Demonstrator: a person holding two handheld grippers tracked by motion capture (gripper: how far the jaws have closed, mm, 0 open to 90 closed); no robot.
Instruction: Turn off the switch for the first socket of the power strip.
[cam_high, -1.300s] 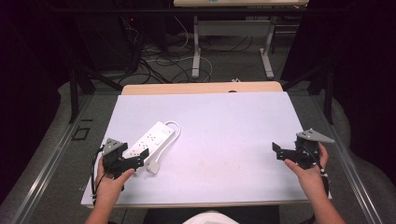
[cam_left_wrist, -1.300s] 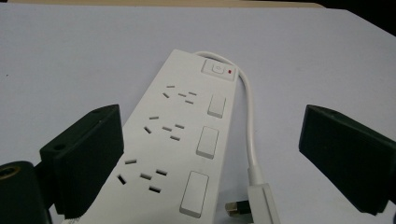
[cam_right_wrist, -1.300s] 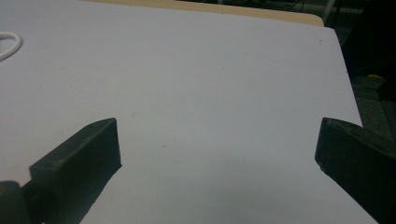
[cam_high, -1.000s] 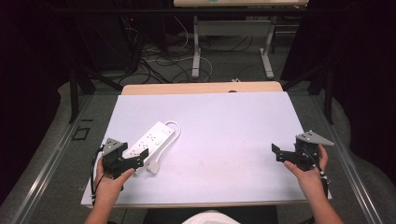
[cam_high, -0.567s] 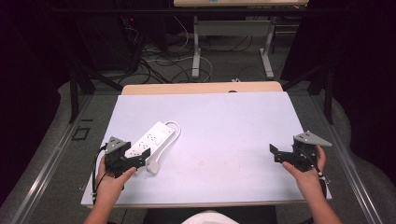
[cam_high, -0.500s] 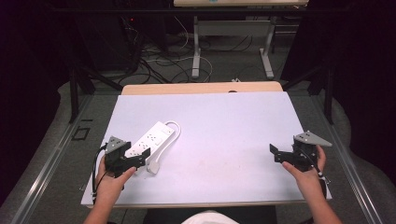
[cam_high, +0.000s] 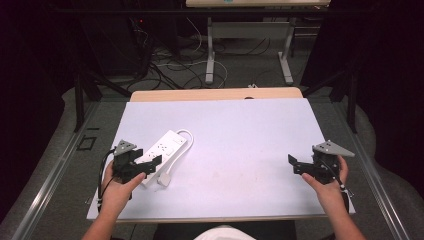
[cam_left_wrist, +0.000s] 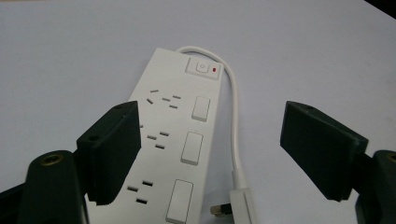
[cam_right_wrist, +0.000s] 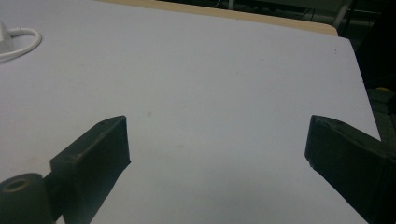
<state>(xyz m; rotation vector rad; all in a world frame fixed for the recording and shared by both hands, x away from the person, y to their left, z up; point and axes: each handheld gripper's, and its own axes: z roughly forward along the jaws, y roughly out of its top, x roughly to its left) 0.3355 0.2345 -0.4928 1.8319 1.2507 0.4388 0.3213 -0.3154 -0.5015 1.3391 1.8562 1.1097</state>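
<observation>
A white power strip (cam_high: 164, 148) lies diagonally at the left of the white table top (cam_high: 240, 135), its cord looped round to a plug (cam_high: 163, 180) beside it. My left gripper (cam_high: 152, 165) is open just over the strip's near end. In the left gripper view the strip (cam_left_wrist: 173, 140) runs up between the spread jaws, with its switch (cam_left_wrist: 202, 68) at the far end, the cord (cam_left_wrist: 236, 121) and the plug (cam_left_wrist: 240, 207) to its right. My left gripper (cam_left_wrist: 212, 126) holds nothing. My right gripper (cam_high: 293, 165) is open over bare table at the right, also empty (cam_right_wrist: 217, 135).
A wooden table edge (cam_high: 215, 94) shows behind the white sheet. Beyond it on the floor are cables (cam_high: 175, 65) and desk legs (cam_high: 210, 50). The cord's loop (cam_right_wrist: 21, 39) shows at the far left of the right gripper view.
The right gripper has drifted slightly to the left. The left gripper and the power strip have stayed where they were.
</observation>
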